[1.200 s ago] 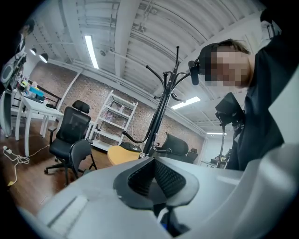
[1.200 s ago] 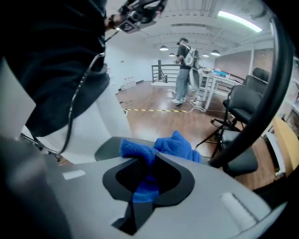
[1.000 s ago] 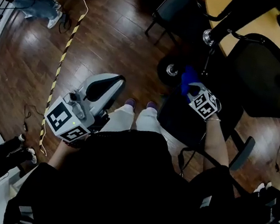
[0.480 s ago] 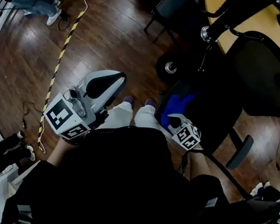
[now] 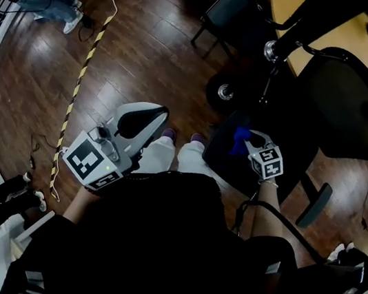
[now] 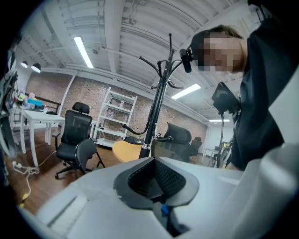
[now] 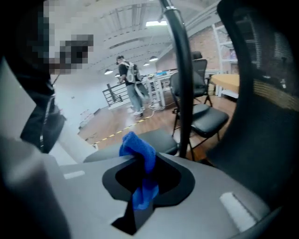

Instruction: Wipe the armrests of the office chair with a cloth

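The black office chair stands at the right in the head view, with its seat (image 5: pixel 292 150), its mesh backrest (image 5: pixel 345 100) and one armrest (image 5: pixel 316 202) slanting at the seat's near right. My right gripper (image 5: pixel 248 138) hangs over the seat's left front part, shut on a bunched blue cloth (image 5: pixel 241 140). In the right gripper view the cloth (image 7: pixel 138 150) sticks up out of the closed jaws (image 7: pixel 144 179), and a dark pad (image 7: pixel 161 139) lies just beyond it; whether that is armrest or seat I cannot tell. My left gripper (image 5: pixel 149 110) is held over the floor, shut and empty (image 6: pixel 156 179).
A chrome-collared black pole (image 5: pixel 273 51) rises behind the chair, beside a yellow table (image 5: pixel 330 27). Another dark chair (image 5: pixel 228 7) stands farther back. Yellow-black tape (image 5: pixel 83 73) and a cable run over the wooden floor. A person (image 5: pixel 50 5) is at the far left.
My right gripper with the cloth came toward me across the seat, then went back a little to the right. The left gripper has barely shifted.
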The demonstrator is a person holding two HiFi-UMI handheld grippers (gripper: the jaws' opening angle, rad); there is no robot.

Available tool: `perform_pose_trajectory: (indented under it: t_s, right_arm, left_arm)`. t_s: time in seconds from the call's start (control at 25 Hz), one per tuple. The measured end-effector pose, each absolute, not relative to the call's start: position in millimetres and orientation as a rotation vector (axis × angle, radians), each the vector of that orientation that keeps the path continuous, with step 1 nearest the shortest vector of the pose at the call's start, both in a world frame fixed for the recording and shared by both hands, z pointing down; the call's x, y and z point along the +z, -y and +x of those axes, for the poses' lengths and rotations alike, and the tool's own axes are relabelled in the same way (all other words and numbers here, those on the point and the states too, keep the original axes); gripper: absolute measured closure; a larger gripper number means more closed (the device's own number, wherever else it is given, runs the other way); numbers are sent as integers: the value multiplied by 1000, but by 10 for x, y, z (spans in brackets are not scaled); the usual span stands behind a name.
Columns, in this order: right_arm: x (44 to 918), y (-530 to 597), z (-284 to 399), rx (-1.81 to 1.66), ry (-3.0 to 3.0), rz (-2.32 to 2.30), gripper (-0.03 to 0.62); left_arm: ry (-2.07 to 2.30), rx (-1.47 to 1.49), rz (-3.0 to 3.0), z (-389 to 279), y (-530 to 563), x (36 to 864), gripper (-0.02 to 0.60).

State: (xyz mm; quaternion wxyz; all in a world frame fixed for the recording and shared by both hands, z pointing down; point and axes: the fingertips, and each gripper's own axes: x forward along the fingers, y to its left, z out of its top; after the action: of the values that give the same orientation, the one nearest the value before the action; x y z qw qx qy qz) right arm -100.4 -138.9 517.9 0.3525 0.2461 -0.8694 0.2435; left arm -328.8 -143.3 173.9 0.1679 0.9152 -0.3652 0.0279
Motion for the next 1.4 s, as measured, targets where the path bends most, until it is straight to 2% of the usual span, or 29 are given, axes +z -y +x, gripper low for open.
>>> perform_pose_trajectory:
  t_s: [0.16,0.44,0.72,0.92,1.16,1.4]
  right_arm:
    - [5209,1892,-903,590,2151,753,543]
    - [5195,1200,-1089,599,2053,892,545]
    - [5551,481,-1606,659,1773,1357,546]
    - [5408,9,-2101,835,1555,1724,545]
    - [5709,-125,-3121,988,1565,1771,545]
    - [5916,91,-2902,826,1491,2248,543]
  left_arm:
    - [995,138,2699,-3239,1385,1711,575]
    - [841,51,2702,-3652,1632,1846,575]
    - [226,150,2841,-4120,2096,2531,575]
    - [-68,197,2767,-4359,2317,2455,575]
    - [-106,191,2755,-4362,2150,2666,575]
    - [-372,273,2745,-3954,1718,3767,575]
